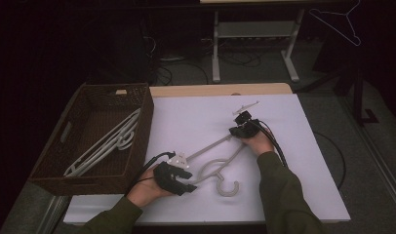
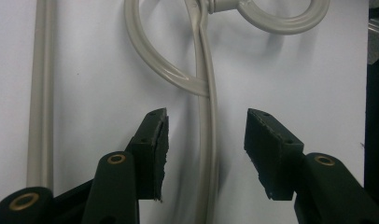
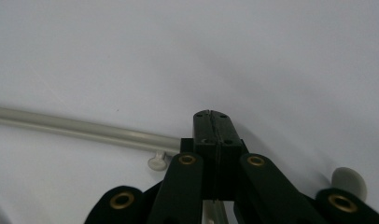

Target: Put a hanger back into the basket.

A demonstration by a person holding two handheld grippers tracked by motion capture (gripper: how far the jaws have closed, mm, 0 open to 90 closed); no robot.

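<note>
L gripper (image 2: 204, 154) sits w/ jaws roughly half open, straddling one thin arm of the hanger (image 2: 207, 93); pads stand clear on both sides in the left gripper view, so no clamp, arm just runs up between them. R gripper (image 3: 214, 121) has its jaws fully closed, pads pressed flat together in the right gripper view; hanger's straight bar (image 3: 85, 128) meets the jaws from the left, but can't tell if the pads actually pinch it. Hanger: pale beige/grey plastic, thin round section, lying flat on the white table cover (image 1: 196, 122). High view shows it (image 1: 213, 168) front-centre of the table, hook end open toward the person's side, long bar running diagonally up-right to the R gripper (image 1: 240, 127), curved shoulder section near the L gripper (image 1: 184, 181). Left gripper view: curved loop joins the straight arm just beyond the jaws, hook ring at top, second bar parallel at far left. Small peg visible on the bar beside R jaws. Brown wicker basket (image 1: 142, 112) at left edge of table, holding more hangers (image 1: 108, 144) of same colour, well apart from the one on the cover. Both hands grip their tools from the near side, dark green sleeves.
</note>
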